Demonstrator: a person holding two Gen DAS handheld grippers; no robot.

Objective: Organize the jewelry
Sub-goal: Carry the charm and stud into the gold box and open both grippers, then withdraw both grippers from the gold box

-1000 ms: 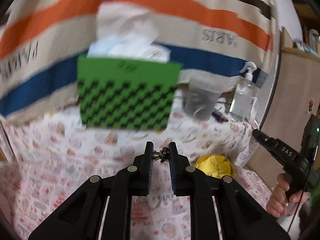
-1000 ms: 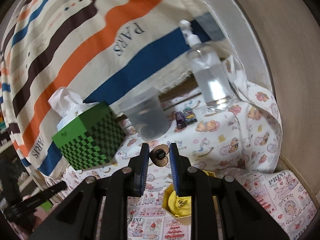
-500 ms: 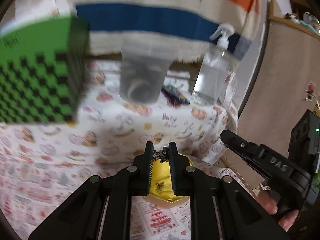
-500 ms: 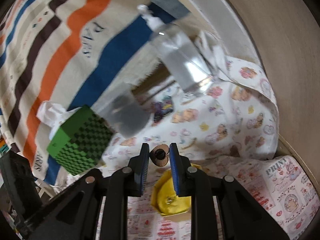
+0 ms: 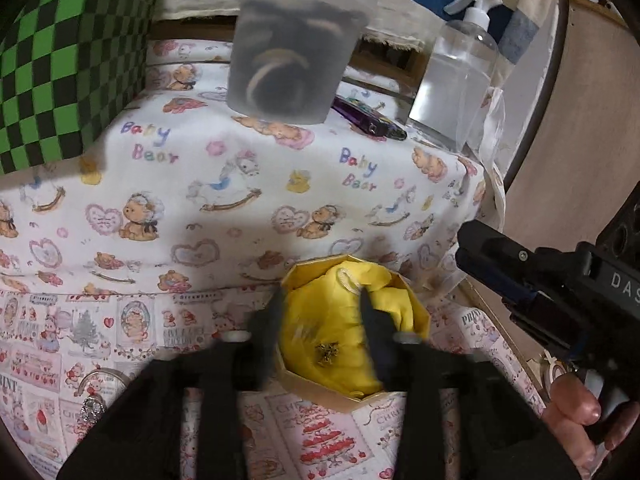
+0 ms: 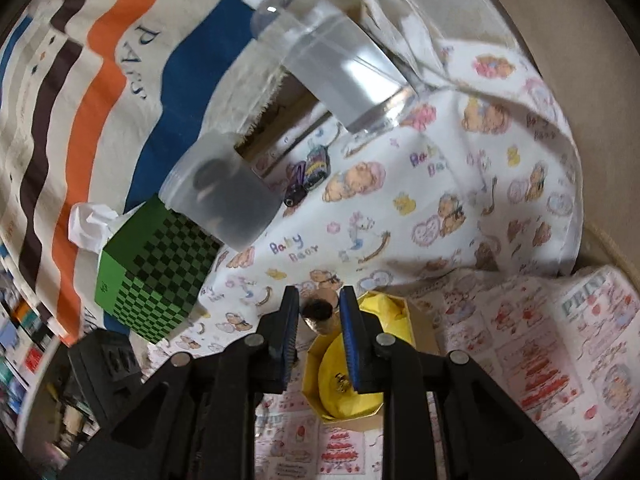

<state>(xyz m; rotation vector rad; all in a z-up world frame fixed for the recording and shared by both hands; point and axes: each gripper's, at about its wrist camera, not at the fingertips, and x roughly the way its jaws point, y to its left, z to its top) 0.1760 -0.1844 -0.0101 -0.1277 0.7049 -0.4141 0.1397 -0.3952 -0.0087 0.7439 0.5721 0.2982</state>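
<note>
An octagonal box (image 5: pixel 422 322) lined with yellow cloth sits on the printed tablecloth. A small gold jewelry piece (image 5: pixel 328 353) lies on the yellow lining. My left gripper (image 5: pixel 322 300) is open right above the box, its fingers blurred, one on each side of the piece. My right gripper (image 6: pixel 319 310) is shut on a round gold and black earring (image 6: pixel 318 312), held above the far edge of the box (image 6: pixel 420 320). The right gripper also shows in the left wrist view (image 5: pixel 500 264), right of the box.
A silver ring (image 5: pixel 94 404) and bangle lie left of the box. A green checkered tissue box (image 5: pixel 60 80), a frosted plastic cup (image 5: pixel 296 40), a clear spray bottle (image 5: pixel 460 72) and a purple toy car (image 5: pixel 368 118) stand behind.
My left gripper moved right and down over the yellow box and opened, and the small gold piece now lies in the box. My right gripper tilted and came closer, still holding the earring.
</note>
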